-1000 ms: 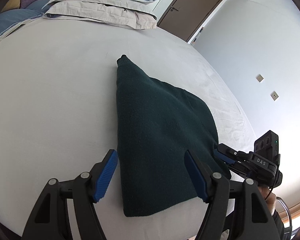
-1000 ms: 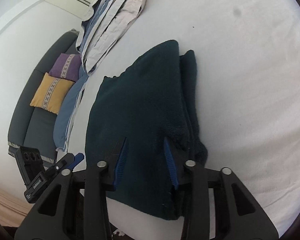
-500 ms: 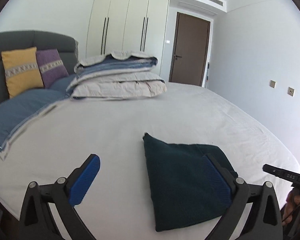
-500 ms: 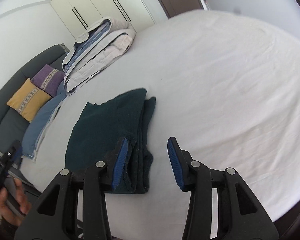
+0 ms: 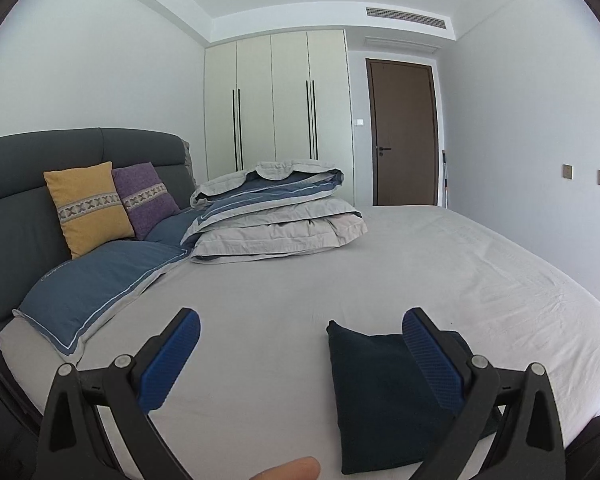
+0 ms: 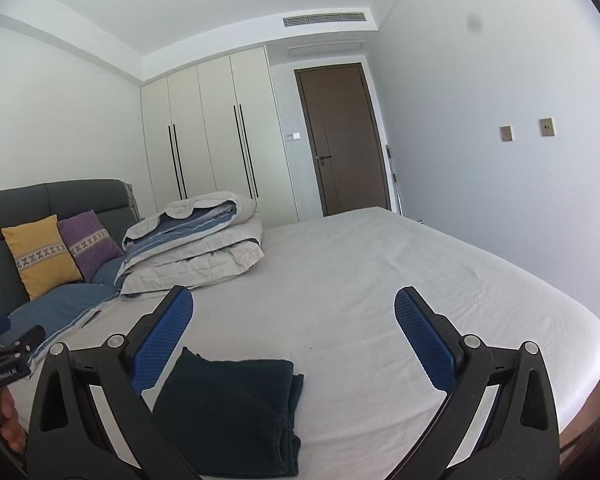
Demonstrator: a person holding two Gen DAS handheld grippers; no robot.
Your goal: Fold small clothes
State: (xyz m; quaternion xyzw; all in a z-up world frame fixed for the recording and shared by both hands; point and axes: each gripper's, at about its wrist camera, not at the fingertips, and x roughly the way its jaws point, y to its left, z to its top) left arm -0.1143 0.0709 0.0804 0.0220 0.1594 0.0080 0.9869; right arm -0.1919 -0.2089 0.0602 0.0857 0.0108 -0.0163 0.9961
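Note:
A dark green folded garment (image 5: 384, 396) lies on the white bed sheet (image 5: 340, 280) near the bed's front edge. In the right wrist view the garment (image 6: 236, 412) shows stacked folded layers on its right side. My left gripper (image 5: 300, 344) is open and empty, raised above the bed, with the garment under its right finger. My right gripper (image 6: 292, 320) is open and empty, raised above the bed, with the garment below its left finger. The left gripper's body (image 6: 8, 360) shows at the left edge of the right wrist view.
A folded grey and blue duvet (image 5: 276, 216) lies at the back of the bed. A blue pillow (image 5: 92, 288), a yellow cushion (image 5: 88, 208) and a purple cushion (image 5: 148, 198) rest by the dark headboard (image 5: 20, 200). A wardrobe (image 5: 276, 108) and a brown door (image 5: 404, 132) stand behind.
Both grippers have lifted away from the garment and tilted up to face the room. The right gripper's jaws have opened wide. The folded garment stays on the bed.

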